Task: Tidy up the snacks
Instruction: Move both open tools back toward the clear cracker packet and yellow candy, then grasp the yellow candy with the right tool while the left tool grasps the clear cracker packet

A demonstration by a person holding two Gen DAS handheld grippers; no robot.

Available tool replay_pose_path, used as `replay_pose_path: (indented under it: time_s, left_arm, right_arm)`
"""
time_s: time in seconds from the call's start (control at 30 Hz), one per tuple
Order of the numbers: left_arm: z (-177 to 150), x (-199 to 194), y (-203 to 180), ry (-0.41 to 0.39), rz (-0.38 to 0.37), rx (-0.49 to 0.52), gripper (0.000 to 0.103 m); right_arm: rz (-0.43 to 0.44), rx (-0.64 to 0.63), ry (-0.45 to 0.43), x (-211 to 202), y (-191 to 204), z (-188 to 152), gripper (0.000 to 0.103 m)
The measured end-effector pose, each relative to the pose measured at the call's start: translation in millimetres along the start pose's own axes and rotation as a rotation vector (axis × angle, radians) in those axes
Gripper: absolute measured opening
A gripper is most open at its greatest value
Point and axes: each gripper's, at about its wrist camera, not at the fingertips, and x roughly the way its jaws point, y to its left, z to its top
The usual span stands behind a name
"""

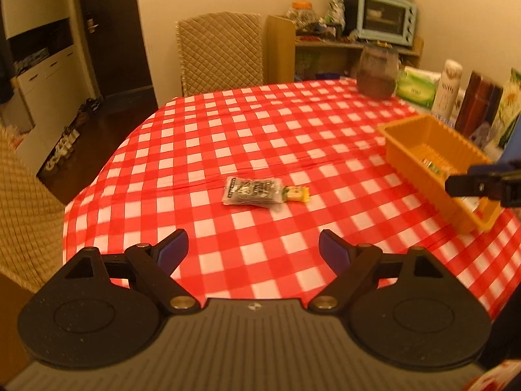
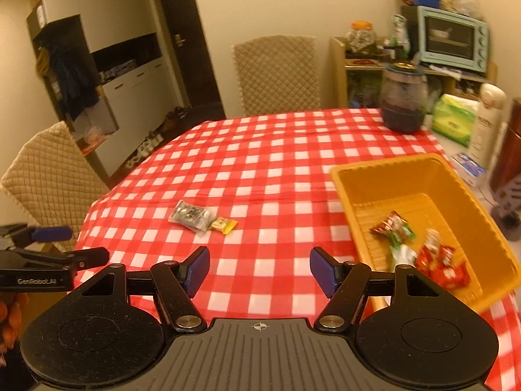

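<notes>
While both grippers (image 1: pixel 253 251) (image 2: pixel 259 270) gape empty, chairs (image 2: pixel 276 75) ring the table (image 2: pixel 260 150).

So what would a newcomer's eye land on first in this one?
Probably the red-checked tablecloth, with a clear snack packet and a small yellow one touching it, alone mid-table. Next, the orange bin at the right, holding several red and green wrapped snacks. Both grippers hang open and empty above the cloth.

A home dining room; checked tablecloth (image 2: pixel 260 150), quilted chair (image 2: pixel 276 71), toaster oven (image 2: pixel 452 37).
</notes>
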Motion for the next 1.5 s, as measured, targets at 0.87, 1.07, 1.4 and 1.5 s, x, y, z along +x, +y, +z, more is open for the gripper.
replay_pose_path:
  time_s: [0.87,1.07,1.4,1.5]
  left_arm:
    - [11,166,38,0.076,-0.029,0.258,0.086]
    - [12,185,33,0.060,-0.024,0.344,0.086]
    - [22,196,13,-0.009,-0.016,0.538,0.087]
    - [28,199,4,-0.029,-0.045,0.590,0.087]
  right_arm:
    - [0.129,-0.368,0.083,210,33,1,0.067]
    - [0.127,-0.409,0.099,236,38,1,0.056]
    - [0.089,-0.369,0.126,246,33,7,0.025]
    - [0.056,-0.274,0.154,238,17,11,0.024]
